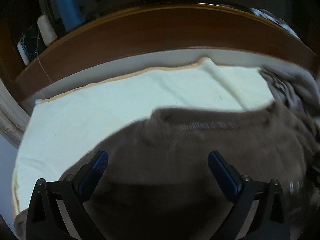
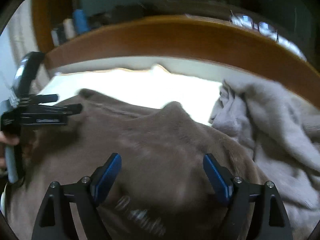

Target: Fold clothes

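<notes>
So the biggest thing here is the bed, covered in a pale cream sheet, with a wooden headboard curving along the far side. Spread over the near half of it is the brown garment, some soft fleecy top with printed lettering on it. It looks laid out fairly flat but with a raised hump near its far edge, so I'd call it spread, not folded. No crisp fold line anywhere that I can spot, though both views are pretty blurry.

Off to the right, touching the brown one's edge, sits a crumpled grey garment in a heap. That one's clearly untouched as far as folding goes.

Then the tools. The left gripper hovers over the brown fabric with its jaws spread wide, nothing between the pads. The right gripper is the same deal: jaws well apart above the brown top, not pinching any cloth.

My read: we're early. The brown top probably still needs its folds and the grey pile hasn't been started, so most of the job is left.
</notes>
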`<state>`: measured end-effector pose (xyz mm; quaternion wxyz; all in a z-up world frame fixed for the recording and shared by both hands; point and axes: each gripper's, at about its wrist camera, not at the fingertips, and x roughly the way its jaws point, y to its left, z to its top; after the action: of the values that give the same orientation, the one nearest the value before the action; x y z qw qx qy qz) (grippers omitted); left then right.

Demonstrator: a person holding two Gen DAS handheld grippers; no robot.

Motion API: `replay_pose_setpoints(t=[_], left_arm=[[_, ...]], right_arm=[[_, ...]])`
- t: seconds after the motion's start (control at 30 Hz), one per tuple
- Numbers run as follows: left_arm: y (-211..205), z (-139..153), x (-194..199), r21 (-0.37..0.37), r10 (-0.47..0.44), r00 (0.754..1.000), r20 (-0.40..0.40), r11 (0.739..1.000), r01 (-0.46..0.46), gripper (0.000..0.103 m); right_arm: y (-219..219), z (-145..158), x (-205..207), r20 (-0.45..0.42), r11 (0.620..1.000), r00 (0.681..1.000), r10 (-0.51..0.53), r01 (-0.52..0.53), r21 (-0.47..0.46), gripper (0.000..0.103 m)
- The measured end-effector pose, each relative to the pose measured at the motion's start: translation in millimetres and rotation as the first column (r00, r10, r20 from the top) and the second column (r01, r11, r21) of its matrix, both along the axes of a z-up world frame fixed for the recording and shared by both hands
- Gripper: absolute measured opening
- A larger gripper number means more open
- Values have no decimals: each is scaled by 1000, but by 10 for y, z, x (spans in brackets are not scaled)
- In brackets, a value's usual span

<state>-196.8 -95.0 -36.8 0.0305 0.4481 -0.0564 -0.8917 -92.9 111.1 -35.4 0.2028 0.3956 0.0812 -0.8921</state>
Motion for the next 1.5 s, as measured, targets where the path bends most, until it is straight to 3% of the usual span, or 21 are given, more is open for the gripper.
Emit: replay_pose_setpoints(t=[0.17, 0.3, 0.4, 0.47, 0.63, 0.8, 0.93, 1.03, 1.13, 1.3, 1.37, 1.5], left_arm=[[61, -15, 580, 28, -74, 997, 27, 997, 74, 101], [113, -225, 902, 46, -87, 994, 61, 995, 84, 101], [124, -383, 1083, 20, -74, 994, 79, 997, 73, 101], [148, -465, 1146, 29, -64, 994, 88, 998, 62, 101], [13, -536, 1216, 132, -18, 998, 57, 991, 11, 103], [17, -479, 1286, 98, -1, 998, 70, 995, -6, 103], [90, -386, 1525, 86, -36, 999, 40, 996, 32, 103], [189, -415, 1616, 89, -73, 996, 47, 994, 69, 103], [209, -486, 1628, 108, -84, 995, 60, 991, 78, 103], [137, -469, 1637, 133, -69, 996, 61, 989, 60, 103], [130, -450, 1663, 130, -58, 996, 65, 990, 49, 103], [165, -461, 1675, 145, -41, 996, 75, 989, 30, 103]], right_arm=[[-130, -20, 740, 77, 991, 989, 129, -130, 5, 86], [-237, -302, 1171, 169, 980, 968, 184, -193, 39, 86], [-234, -509, 1342, 213, 979, 962, 171, -191, 78, 86], [-216, -562, 1427, 182, 977, 968, 173, -192, 89, 88], [-197, -625, 1534, 105, 980, 980, 170, -179, 84, 95], [-198, -586, 1579, 116, 988, 986, 120, -130, 83, 96], [-148, -448, 1843, 134, 987, 978, 159, -156, -30, 96], [-199, -562, 2023, 150, 984, 973, 176, -180, 12, 97], [-238, -604, 2126, 98, 979, 976, 192, -198, 55, 97], [-132, -538, 2185, 94, 985, 982, 166, -168, 22, 97], [31, -430, 2264, 54, 991, 989, 137, -136, -19, 97], [766, -225, 2386, -7, 984, 996, -88, 86, -155, 97]])
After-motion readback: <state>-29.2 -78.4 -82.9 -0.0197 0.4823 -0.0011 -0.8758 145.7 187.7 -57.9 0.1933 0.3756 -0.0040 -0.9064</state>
